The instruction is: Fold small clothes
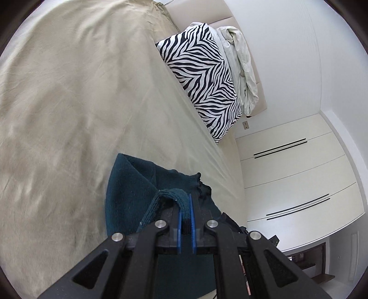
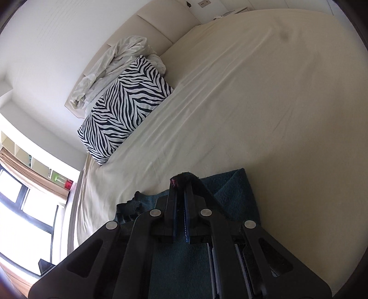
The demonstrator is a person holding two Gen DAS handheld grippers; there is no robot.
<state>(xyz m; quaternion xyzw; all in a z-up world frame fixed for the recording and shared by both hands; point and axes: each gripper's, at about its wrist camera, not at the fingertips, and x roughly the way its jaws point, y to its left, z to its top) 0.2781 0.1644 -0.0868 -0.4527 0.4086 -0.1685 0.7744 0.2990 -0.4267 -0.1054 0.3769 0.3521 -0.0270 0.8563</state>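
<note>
Dark teal knit garment [image 1: 128,191] hung over the beige bed sheet [image 1: 69,103], lower part touching it, near the bed's side edge. Left hand-held gripper [image 1: 186,207] was pinched onto a ribbed band of the garment, blue pads pressed against the knit. Right hand-held gripper [image 2: 181,191] was clamped on another folded edge of it, cloth poking past the tips. Farther up the bed: zebra-print pillow [image 1: 202,78], with a crumpled white sheet [image 1: 241,69] behind it against the headboard [image 2: 147,20].
</note>
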